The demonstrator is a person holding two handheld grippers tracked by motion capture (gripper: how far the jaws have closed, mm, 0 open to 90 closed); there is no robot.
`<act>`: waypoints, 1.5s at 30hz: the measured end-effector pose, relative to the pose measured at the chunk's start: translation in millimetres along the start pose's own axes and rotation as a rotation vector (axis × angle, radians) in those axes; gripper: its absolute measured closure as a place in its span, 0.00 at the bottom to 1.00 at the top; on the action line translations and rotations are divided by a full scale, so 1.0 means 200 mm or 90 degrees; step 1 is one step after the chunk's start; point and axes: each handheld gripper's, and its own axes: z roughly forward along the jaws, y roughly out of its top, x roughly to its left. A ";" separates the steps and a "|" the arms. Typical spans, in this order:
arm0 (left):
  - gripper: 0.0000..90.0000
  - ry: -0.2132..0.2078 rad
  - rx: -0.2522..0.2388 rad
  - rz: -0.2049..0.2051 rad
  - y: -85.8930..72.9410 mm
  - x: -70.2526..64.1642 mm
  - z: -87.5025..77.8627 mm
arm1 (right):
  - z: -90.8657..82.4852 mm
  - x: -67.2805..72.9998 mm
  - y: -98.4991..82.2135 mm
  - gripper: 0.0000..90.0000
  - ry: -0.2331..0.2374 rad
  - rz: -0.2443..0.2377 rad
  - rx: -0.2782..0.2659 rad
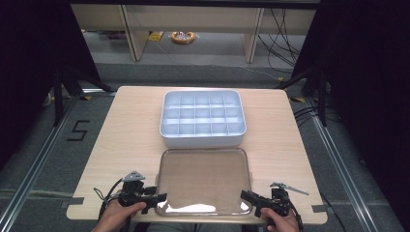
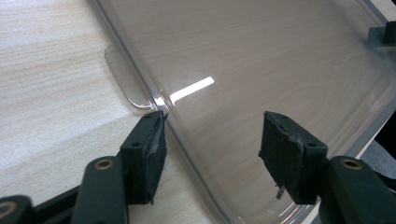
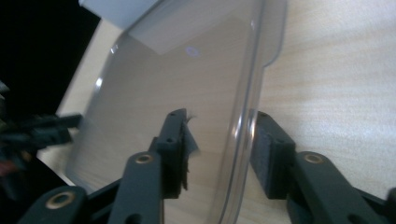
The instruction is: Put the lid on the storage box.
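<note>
A clear plastic lid is laid flat on the near half of the table, with its near edge close to the table's near edge and its long axis running from left to right. Just beyond its far edge, a white compartment box is placed, its many cells seen empty from above. The lid is approached from both near corners at once. The left tongs are held open wide at the near left corner; in the left gripper view one jaw is seen over the wood outside the rim and the other over the lid, so the rim lies between them and is not yet pinched. The right tongs are set at the near right corner, and in the right gripper view they are opened more narrowly, with the raised rim standing between the two jaws. Both hands seem equally near. It is judged that the lid would be gripped at both corners and carried away from the person, onto the box.
</note>
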 end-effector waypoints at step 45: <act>0.62 -0.006 -0.048 -0.012 0.02 0.05 -0.06 | -0.09 0.11 0.02 0.72 -0.012 -0.197 -0.016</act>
